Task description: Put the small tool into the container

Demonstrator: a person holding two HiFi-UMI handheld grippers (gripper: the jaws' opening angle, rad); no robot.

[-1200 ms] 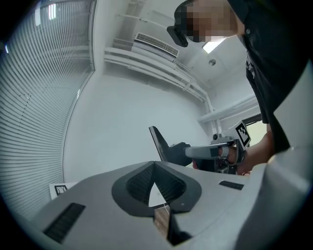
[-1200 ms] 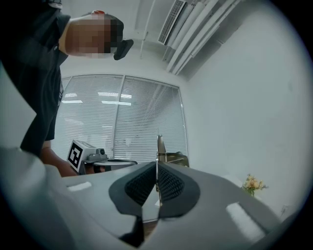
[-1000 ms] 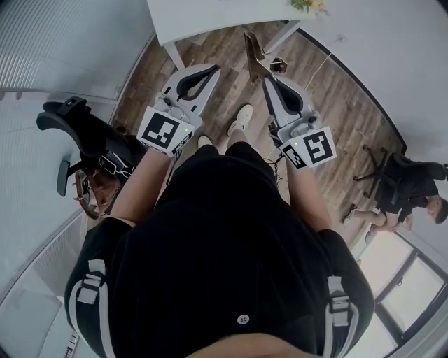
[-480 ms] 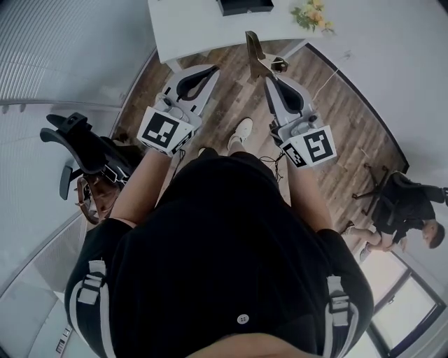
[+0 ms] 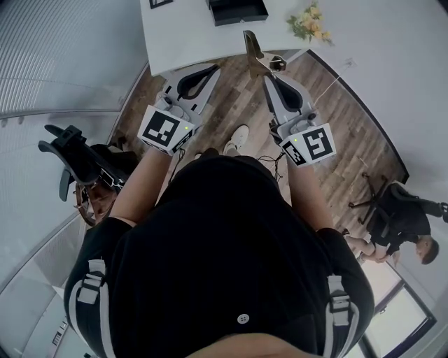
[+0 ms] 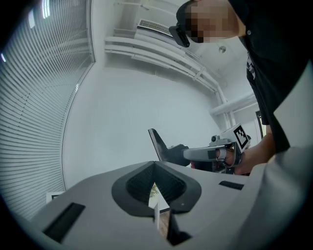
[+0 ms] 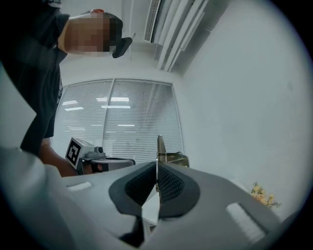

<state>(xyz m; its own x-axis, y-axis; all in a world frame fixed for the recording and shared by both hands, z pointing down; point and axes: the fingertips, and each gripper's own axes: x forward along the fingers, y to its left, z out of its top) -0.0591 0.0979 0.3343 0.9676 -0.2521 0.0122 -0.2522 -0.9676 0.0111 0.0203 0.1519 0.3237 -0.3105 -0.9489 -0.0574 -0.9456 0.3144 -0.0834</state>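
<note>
Right claw [image 5: 269, 74] is clenched on the small tool [image 5: 253, 54], its thin metal blade sticking out past the tips, held in the air near the edge of the white surface [image 5: 185, 38] carrying the black container [image 5: 238, 10]; left claw [image 5: 212, 68] is closed on nothing.

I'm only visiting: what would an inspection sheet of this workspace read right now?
Surface: white table, standing on a wood floor.
Job's things: small tool held in the air; black container on the table.
Clutter: flowers on the table.
Grippers: left gripper jaws together, empty; right gripper jaws clamped on the small tool.
Cables: thin wires below the right gripper.
Surroundings: office chair left; seated person right; window blinds.
</note>
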